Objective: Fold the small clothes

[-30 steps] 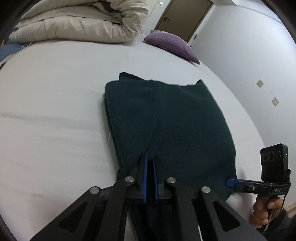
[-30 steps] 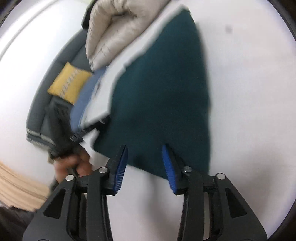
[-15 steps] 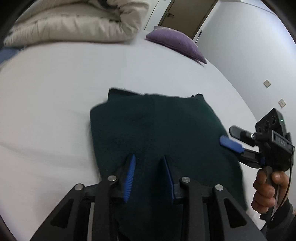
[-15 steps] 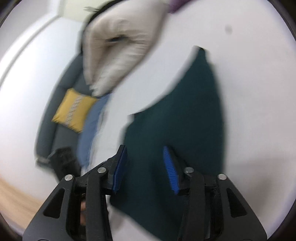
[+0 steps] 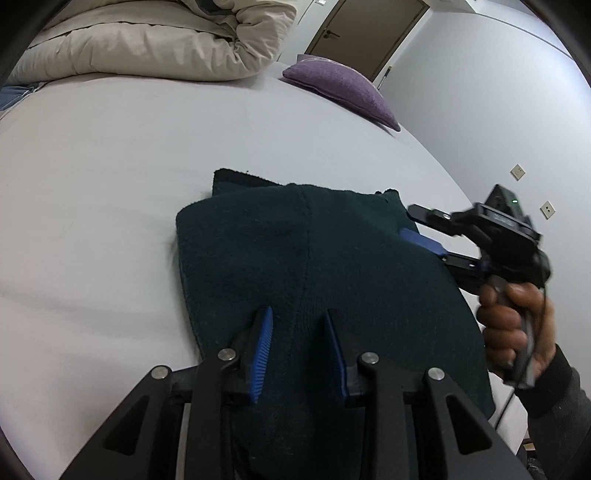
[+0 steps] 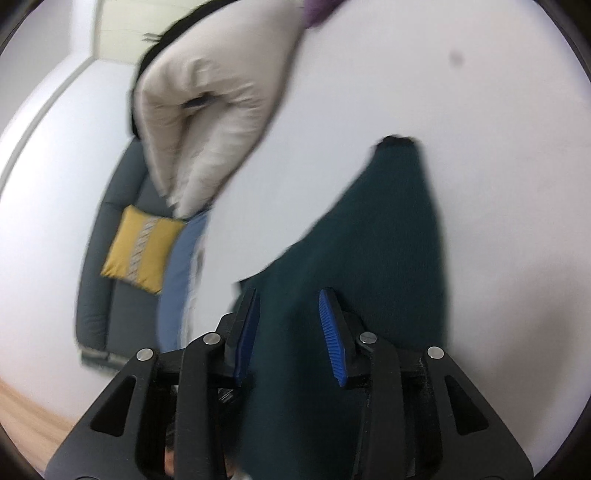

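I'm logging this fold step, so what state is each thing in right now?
Dark green garment: folded, lying flat on the bed sheet.
Left gripper: open, over the garment's near edge, holding nothing.
Right gripper: open, above the garment's right side, holding nothing.
Duvet: bunched up at the far end of the bed.
Purple pillow: lying flat near the bed's far corner.
Door: closed.

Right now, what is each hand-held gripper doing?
Left hand-held gripper: open, holding nothing, over the green garment.
Right hand-held gripper: open, holding nothing.
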Action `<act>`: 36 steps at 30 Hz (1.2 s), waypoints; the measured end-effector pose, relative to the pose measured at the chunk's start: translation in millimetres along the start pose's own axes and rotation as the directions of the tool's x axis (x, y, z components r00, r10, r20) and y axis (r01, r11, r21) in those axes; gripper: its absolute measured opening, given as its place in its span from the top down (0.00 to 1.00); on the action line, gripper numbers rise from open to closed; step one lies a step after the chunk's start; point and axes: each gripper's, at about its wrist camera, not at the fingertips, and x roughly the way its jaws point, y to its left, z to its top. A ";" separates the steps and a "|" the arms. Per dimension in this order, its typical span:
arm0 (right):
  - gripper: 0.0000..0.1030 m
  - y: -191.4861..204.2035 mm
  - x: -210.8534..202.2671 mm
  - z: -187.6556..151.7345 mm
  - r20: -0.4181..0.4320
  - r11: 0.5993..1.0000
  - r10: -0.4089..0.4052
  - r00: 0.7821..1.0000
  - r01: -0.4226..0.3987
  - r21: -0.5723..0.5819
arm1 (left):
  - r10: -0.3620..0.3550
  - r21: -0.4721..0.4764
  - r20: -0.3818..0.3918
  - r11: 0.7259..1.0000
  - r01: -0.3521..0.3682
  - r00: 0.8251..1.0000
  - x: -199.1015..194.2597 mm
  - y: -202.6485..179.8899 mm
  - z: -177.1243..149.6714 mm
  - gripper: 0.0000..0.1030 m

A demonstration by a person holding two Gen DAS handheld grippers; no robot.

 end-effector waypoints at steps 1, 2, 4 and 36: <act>0.70 -5.8 2.5 4.1 0.010 1.000 0.010 1.000 -0.010 0.012 | 0.000 0.001 0.003 1.000 0.000 1.000 -1.2 -1.4 -1.9 0.69; 0.72 -11.6 4.3 8.6 0.020 1.000 0.013 1.000 -0.013 0.020 | 0.000 0.002 0.007 1.000 0.000 1.000 -1.0 -1.7 -2.7 0.69; 0.73 -21.0 3.0 14.2 0.047 0.999 0.020 0.999 -0.022 0.039 | 0.005 0.013 0.016 1.000 -0.005 1.000 -0.8 -3.1 -4.6 0.69; 0.27 -21.0 -102.0 -76.7 -0.038 0.994 -0.034 0.999 0.030 -0.102 | -0.187 -0.405 0.026 0.896 0.181 0.982 -33.7 68.3 -24.8 0.29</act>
